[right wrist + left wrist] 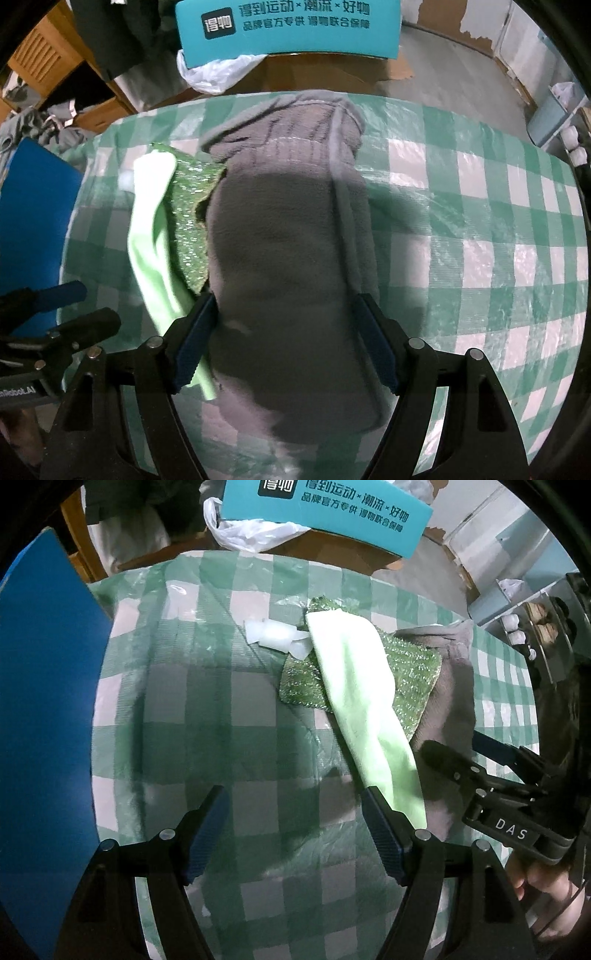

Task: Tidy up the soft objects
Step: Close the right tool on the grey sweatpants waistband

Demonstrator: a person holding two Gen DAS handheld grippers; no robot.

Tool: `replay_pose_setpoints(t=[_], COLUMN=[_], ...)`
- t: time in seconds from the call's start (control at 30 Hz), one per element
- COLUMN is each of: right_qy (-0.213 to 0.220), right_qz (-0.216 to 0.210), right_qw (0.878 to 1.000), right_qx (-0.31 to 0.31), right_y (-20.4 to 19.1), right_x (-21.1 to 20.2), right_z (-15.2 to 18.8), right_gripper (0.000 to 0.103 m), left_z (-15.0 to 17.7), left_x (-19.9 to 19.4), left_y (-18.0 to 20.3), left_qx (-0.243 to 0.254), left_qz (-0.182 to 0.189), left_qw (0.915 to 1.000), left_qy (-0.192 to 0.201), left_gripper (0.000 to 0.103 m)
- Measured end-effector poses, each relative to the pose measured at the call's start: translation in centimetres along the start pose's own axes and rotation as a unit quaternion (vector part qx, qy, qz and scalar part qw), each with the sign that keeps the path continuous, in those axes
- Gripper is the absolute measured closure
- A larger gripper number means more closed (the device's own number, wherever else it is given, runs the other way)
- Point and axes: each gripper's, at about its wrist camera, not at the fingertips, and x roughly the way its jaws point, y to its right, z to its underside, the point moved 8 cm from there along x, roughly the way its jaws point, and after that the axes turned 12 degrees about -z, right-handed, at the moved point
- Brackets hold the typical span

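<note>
A green-and-white checked cloth covers the tabletop (480, 206), on which lie a plain grey fleece towel (288, 236), a pale mint-green cloth (354, 686) and a glittery dark green scouring pad (410, 672), beside a solid blue board (44, 686) and a teal box (288, 29) printed white.

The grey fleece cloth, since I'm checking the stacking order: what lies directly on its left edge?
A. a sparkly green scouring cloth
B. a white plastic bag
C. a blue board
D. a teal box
A: the sparkly green scouring cloth overlaps the grey fleece cloth at its left edge, with a pale green cloth draped over it.
</note>
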Motion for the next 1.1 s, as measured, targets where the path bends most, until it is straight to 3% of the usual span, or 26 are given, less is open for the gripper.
replay_pose_setpoints(t=[0.5, 0.67, 0.83, 1.1], right_qy=[-0.008, -0.001, 0.006, 0.013], right_qz=[0.020, 0.010, 0.008, 0.001], right_qw=[0.999, 0.999, 0.998, 0.998], right_qx=[0.029, 0.045, 0.057, 0.059], right_y=[3.4, 3.9, 4.2, 4.1], right_x=[-0.6, -1.3, -2.1, -2.7], right_z=[0.9, 1.1, 1.1, 1.0], right_gripper=[0.026, 0.026, 0.026, 0.026], left_z=[-1.0, -1.9, -2.5, -3.0], left_x=[1.0, 1.5, 2.0, 2.6], left_y=[2.3, 2.8, 3.4, 4.7], left_qx=[-0.019, -0.048, -0.067, -0.056], left_qz=[-0.007, -0.005, -0.023, -0.065], left_qw=[0.9997, 0.9986, 0.9972, 0.9961], left_qy=[-0.013, -0.021, -0.024, -0.021], left_gripper=[0.024, 0.024, 0.021, 0.016])
